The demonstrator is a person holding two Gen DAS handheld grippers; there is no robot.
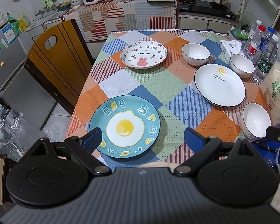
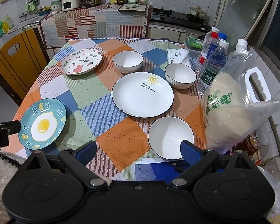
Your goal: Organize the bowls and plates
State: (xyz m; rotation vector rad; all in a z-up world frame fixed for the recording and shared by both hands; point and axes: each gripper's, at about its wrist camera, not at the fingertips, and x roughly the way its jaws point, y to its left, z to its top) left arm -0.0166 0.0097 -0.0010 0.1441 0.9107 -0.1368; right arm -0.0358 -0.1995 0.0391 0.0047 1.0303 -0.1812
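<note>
On the checked tablecloth lie a teal egg plate (image 1: 124,126) (image 2: 43,124), a pink rabbit plate (image 1: 143,53) (image 2: 81,61) and a white sun plate (image 1: 219,84) (image 2: 142,94). Three white bowls stand apart: far (image 1: 195,53) (image 2: 127,61), right (image 1: 242,65) (image 2: 180,75) and near (image 1: 256,119) (image 2: 170,137). My left gripper (image 1: 142,139) is open and empty above the egg plate's near edge. My right gripper (image 2: 138,152) is open and empty, its right finger over the near bowl's rim.
Water bottles (image 2: 213,59), a bag of rice (image 2: 231,112), a tissue pack (image 2: 177,56) and a green basket (image 2: 195,43) crowd the table's right side. A wooden chair (image 1: 56,59) stands at the left. The kitchen counter (image 1: 128,11) is behind.
</note>
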